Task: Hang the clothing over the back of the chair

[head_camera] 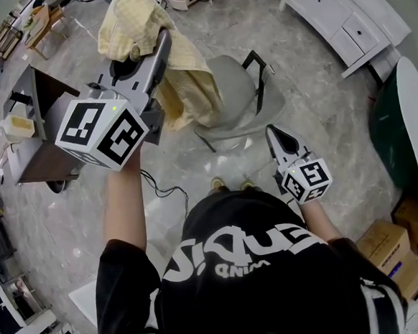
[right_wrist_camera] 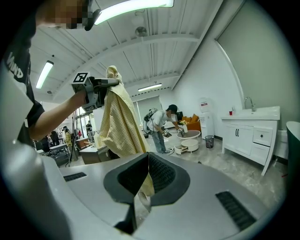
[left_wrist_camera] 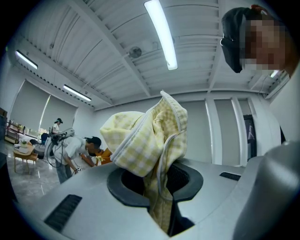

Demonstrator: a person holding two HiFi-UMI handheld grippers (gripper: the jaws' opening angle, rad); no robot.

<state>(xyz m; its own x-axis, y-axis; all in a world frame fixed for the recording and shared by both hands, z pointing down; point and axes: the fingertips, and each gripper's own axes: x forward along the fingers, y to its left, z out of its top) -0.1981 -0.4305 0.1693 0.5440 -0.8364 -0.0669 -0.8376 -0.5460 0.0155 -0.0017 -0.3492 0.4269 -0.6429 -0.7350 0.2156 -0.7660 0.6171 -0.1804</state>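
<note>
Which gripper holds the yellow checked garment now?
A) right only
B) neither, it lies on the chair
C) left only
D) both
C: the jaws of the left gripper pinch the garment, which hangs from them; the right gripper has its jaws together, clear of it.

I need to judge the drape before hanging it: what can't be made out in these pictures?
- Grey chair: head view, partly hidden behind the yellow checked garment; which part is its back is unclear.
- Garment's cut: left gripper view, bunched in the left gripper, so sleeves or collar can't be told.
- Garment's lower edge: right gripper view, hidden behind the right gripper.
</note>
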